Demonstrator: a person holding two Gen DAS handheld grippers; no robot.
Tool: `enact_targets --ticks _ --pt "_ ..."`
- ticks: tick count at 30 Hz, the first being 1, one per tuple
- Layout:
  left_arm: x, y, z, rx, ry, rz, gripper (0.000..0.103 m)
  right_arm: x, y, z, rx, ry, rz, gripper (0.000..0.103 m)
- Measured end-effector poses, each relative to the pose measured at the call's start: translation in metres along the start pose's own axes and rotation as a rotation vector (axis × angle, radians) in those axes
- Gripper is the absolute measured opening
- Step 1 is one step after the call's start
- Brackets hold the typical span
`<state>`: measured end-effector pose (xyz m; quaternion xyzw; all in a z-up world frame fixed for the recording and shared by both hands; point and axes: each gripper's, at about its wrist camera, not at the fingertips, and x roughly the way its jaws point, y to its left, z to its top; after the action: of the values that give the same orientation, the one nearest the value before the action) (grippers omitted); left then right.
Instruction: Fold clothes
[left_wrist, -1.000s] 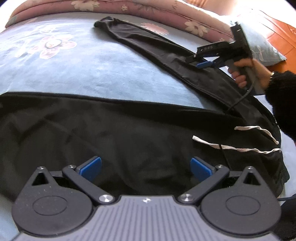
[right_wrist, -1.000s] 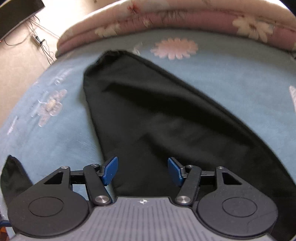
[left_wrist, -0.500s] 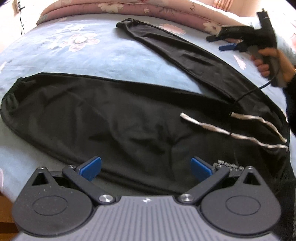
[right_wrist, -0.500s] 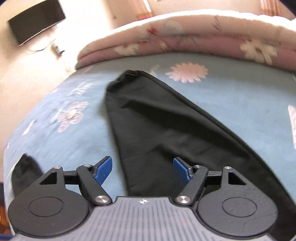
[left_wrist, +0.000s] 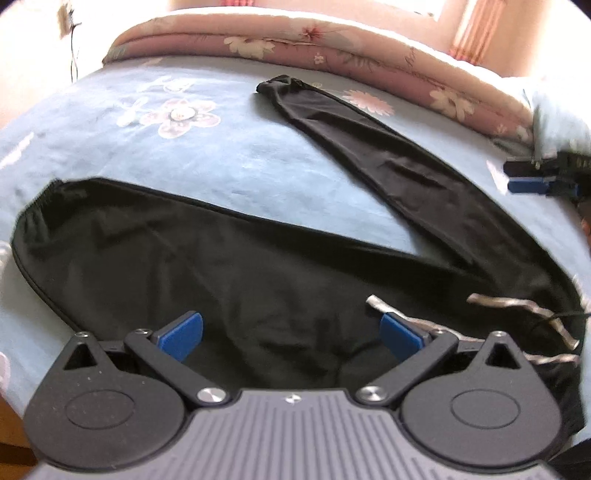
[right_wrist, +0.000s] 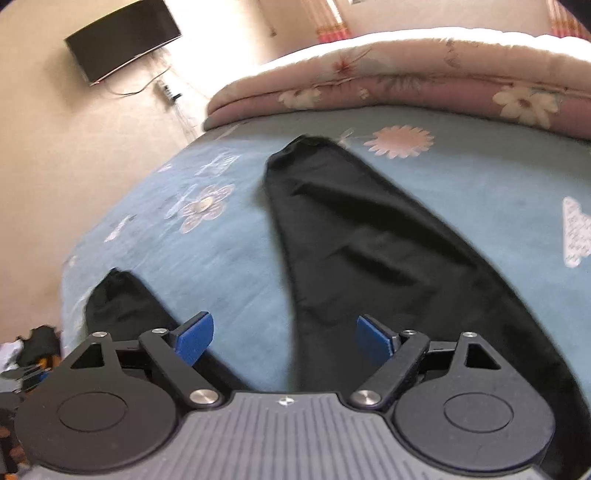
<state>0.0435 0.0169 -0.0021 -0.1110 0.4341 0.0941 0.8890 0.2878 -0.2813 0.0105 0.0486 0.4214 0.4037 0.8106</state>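
Right gripper (right_wrist: 284, 338) above bed, jaws wide apart and just been opening, nothing between blue pads (right_wrist: 194, 338). Black trousers (right_wrist: 369, 251) flat on blue floral sheet (right_wrist: 236, 266); one leg runs from lower right up to cuff near centre, second leg's end at lower left. Folded pink floral quilt (right_wrist: 406, 88) along far edge. Dark screen (right_wrist: 122, 38) on beige wall, cables below.

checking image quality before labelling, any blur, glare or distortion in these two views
Left wrist view: fisheye bends the bed edge, black trousers slightly soft, window glare top right. Right wrist view: motion blur smears the trouser leg and quilt; wall washed out behind; gripper body sharp.
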Motion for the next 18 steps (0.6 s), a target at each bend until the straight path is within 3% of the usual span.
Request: enact_targets --ticks 2,7,12,18 --pt "-0.001 0.000 -0.001 0.018 -0.007 0.016 0.102 0.001 0.008 -0.004 -0.005 0.009 0.016 0.088" --pt "0.011 0.016 0.000 -0.028 0.011 -0.091 0.102 0.009 0.031 -0.007 -0.015 0.030 0.043 0.088" --pt "0.044 0.021 -0.005 0.004 0.070 -0.193 0.102 0.019 0.055 -0.018 -0.035 0.074 -0.006 0.089" --pt "0.074 0.053 -0.033 0.007 0.237 -0.190 0.101 0.037 0.065 -0.030 0.040 0.111 -0.096 0.090"
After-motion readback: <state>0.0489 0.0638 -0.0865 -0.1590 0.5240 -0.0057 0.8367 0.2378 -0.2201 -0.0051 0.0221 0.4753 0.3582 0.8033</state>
